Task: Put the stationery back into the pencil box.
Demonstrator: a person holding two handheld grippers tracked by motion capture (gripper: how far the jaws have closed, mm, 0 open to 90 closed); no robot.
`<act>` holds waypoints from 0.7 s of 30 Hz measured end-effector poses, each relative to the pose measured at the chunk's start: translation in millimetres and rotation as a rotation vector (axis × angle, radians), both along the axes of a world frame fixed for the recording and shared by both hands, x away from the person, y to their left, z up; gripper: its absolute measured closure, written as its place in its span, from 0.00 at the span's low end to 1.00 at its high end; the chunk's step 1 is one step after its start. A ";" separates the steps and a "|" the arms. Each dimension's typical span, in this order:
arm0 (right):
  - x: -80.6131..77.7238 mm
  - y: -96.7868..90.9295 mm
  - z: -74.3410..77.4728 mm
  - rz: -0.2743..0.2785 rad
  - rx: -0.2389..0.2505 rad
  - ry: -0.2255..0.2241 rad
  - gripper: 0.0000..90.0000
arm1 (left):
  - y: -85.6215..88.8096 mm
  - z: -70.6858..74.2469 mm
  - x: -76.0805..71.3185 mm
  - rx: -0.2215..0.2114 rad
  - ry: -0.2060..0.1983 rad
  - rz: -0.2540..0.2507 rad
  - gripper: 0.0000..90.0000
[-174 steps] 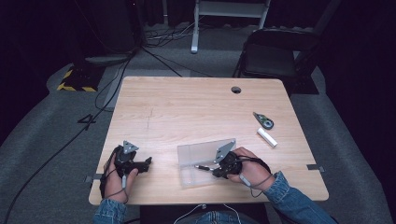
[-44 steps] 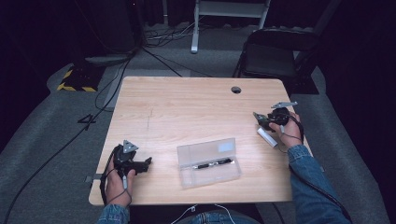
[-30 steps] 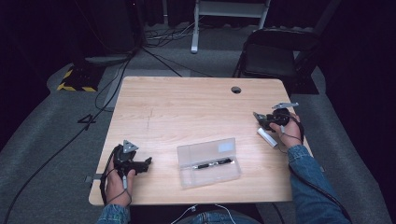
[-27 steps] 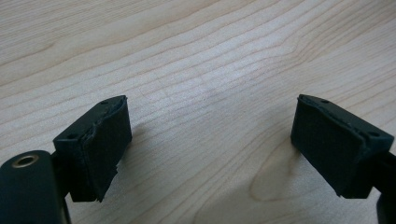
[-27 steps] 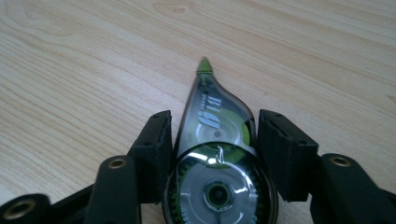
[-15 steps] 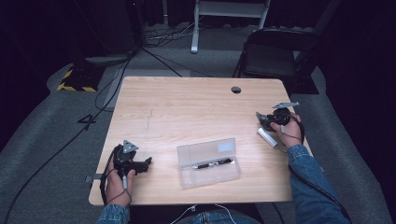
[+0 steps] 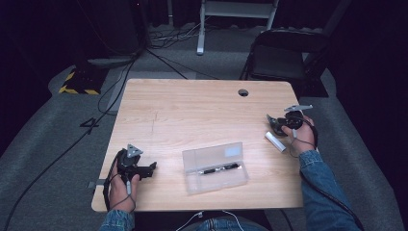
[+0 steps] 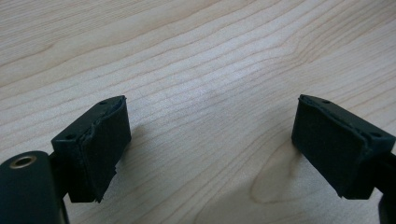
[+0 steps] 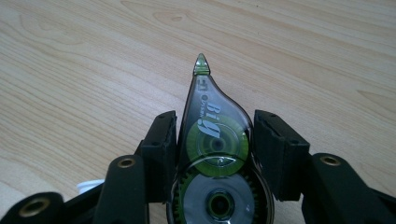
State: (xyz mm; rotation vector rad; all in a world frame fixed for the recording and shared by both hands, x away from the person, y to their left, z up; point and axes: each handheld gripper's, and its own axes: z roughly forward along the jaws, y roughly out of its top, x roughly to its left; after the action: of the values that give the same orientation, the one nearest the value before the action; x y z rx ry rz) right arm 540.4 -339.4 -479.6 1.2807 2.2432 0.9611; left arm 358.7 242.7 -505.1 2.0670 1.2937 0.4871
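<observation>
A green and clear correction tape roller (image 9: 210,140) lies on the wooden table (image 7: 192,110) near its right edge. My right gripper (image 9: 212,135) has just been closing, and its pads now press on both sides of the roller (image 7: 273,123). In the high view that gripper (image 7: 275,124) is held in the right hand. My left gripper (image 7: 151,168) rests at the table's front left. Its jaws have just eased slightly wider, and in its own view it (image 8: 210,140) is open over bare wood with nothing between them.
A clear plastic case (image 7: 215,167) with a black pen (image 7: 220,169) inside lies at the front middle. A white tube (image 7: 275,142) lies just in front of the right gripper. A cable hole (image 7: 243,92) is at the back. A chair (image 7: 284,57) stands behind the table.
The right gripper left the clear case and went to the table's right edge, where its jaws closed around the correction tape roller. The left hand has kept still.
</observation>
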 end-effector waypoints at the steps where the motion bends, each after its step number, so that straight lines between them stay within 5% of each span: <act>1: -1.0 -0.3 1.3 0.000 -0.001 0.000 0.57 | 0.0 0.0 0.1 0.000 0.000 0.000 0.13; 10: -14.0 1.4 22.7 0.009 0.013 -0.032 0.58 | -0.7 -0.1 2.0 0.000 0.002 -0.004 0.12; 21: -38.9 21.7 56.5 0.095 0.021 -0.091 0.58 | -3.3 -0.6 6.2 0.000 0.010 -0.004 0.08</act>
State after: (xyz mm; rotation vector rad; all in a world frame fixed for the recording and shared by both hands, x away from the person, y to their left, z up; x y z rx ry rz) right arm 501.5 -317.7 -423.1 1.1244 2.2469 1.0582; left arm 365.0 239.4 -505.7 2.0739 1.2954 0.4765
